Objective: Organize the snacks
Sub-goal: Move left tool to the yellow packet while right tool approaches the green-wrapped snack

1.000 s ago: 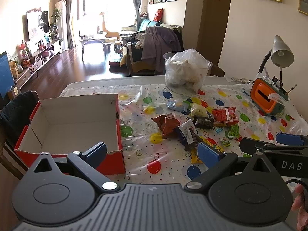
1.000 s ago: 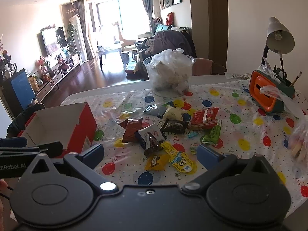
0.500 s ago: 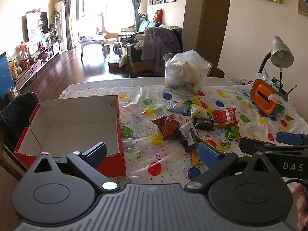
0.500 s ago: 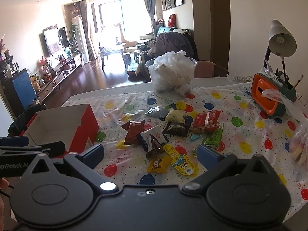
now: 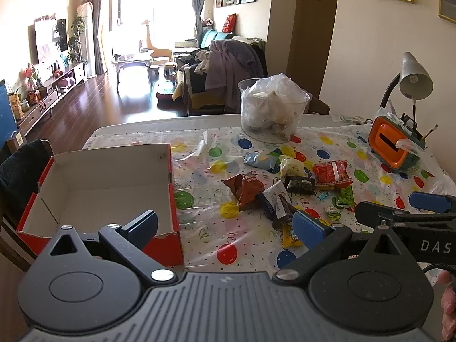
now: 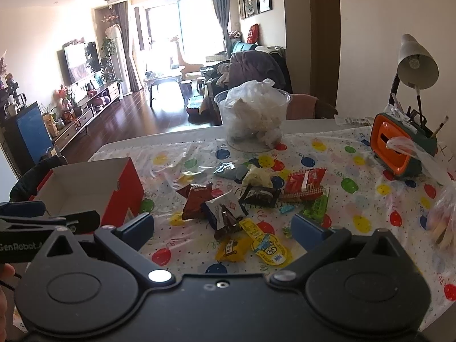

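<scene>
Snacks (image 6: 228,208): loose overlapping pile on desk (image 6: 356,171), ahead of right gripper (image 6: 221,223); left gripper (image 5: 225,223) near box (image 5: 99,188). Both spread, empty. Risk: crinkly overlapping wrappers causing double pickups or slips.

Black tool (image 5: 225,223) bodies, blue pads (image 5: 309,227), silver screws, white "DAS", "GenRobot" lettering.
</scene>
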The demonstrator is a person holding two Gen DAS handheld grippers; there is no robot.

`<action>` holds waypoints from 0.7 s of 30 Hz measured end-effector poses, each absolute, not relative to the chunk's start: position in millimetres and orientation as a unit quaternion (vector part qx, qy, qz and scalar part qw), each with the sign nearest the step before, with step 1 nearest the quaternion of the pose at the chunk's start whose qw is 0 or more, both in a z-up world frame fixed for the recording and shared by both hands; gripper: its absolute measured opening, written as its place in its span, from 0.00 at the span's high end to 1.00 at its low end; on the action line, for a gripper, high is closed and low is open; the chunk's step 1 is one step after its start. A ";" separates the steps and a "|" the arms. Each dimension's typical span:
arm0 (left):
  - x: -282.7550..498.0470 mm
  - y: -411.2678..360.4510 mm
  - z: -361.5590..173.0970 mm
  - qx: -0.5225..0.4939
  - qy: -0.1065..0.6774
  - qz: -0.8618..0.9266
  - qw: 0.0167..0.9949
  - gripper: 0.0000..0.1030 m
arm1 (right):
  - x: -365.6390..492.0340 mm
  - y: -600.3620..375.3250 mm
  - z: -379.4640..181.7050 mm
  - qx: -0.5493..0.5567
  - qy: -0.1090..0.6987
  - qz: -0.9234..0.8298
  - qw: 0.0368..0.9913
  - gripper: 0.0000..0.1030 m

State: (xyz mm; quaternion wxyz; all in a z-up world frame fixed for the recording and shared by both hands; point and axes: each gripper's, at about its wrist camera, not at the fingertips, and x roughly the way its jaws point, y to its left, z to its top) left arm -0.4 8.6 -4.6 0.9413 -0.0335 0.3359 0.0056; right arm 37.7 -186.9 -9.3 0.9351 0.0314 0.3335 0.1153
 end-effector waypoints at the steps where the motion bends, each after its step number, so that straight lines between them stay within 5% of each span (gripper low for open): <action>1: 3.1 7.2 -5.1 -0.034 0.337 0.004 0.941 0.01 | 40.0 -188.2 -9.5 0.028 0.333 0.115 0.936 0.00; 15: 61.7 -17.2 -32.8 -0.037 0.390 -0.003 0.920 0.01 | 92.3 -237.5 -53.0 0.027 0.374 0.100 0.922 0.02; 21: 83.8 -34.3 -48.9 -0.027 0.410 -0.034 0.911 0.01 | 121.4 -254.2 -82.5 0.013 0.394 0.116 0.912 0.13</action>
